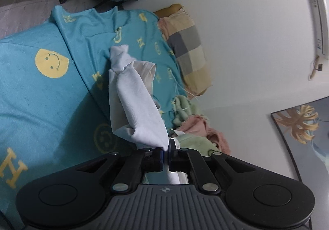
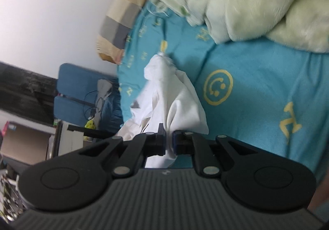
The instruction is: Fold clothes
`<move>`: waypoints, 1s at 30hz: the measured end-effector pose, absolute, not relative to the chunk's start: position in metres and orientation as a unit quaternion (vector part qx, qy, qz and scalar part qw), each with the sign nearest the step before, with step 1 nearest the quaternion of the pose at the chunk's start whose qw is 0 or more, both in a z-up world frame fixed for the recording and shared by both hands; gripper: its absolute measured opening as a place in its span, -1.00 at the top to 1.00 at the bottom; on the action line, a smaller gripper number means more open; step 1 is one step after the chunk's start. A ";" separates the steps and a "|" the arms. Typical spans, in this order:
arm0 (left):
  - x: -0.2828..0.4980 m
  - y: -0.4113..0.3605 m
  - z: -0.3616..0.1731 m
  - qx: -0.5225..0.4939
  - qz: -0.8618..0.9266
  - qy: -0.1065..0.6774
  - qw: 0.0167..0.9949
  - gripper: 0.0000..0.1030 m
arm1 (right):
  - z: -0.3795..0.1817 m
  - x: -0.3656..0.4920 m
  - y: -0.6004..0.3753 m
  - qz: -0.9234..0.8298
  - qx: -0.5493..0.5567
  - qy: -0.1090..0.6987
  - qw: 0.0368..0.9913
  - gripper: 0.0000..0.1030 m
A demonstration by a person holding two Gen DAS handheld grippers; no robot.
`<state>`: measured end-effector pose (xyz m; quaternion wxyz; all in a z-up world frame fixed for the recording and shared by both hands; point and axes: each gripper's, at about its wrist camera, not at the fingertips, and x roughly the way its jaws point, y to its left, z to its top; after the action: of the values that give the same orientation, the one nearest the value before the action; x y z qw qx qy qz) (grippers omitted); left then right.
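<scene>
White garment (image 1: 135,96) hangs bunched over the teal bedsheet (image 1: 37,102), pinched at two places: the left gripper (image 1: 166,156) has its jaws closed on one corner, and the right gripper (image 2: 169,143) is clamped on another fold of the same white garment (image 2: 174,102). Its shape is hard to make out, since the cloth is twisted into a rope-like bundle and its far end is knotted up toward 12 o'clock in the left wrist view. The right wrist view is motion-blurred. Open sheet lies at 9 o'clock of the cloth in the left view and at 3 o'clock in the right. A checked pillow (image 1: 189,51) sits at 1 o'clock by the wall, and a fuzzy green blanket (image 2: 246,1) crowds 1 o'clock in the right view. The sheet carries yellow smiley faces (image 1: 51,63) and "H" letters (image 1: 12,168).
</scene>
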<state>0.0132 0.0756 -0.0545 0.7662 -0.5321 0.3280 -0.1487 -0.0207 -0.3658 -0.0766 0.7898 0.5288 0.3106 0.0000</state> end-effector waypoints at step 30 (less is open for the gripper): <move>0.165 0.075 -0.101 -0.450 -0.058 0.423 0.785 0.88 | -0.112 0.117 -0.343 -0.036 0.488 0.378 0.786 0.80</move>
<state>0.1649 0.0755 -0.1014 0.7846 -0.4497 0.4228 -0.0578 0.1169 -0.3429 -0.1125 0.7859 0.4877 0.3785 -0.0359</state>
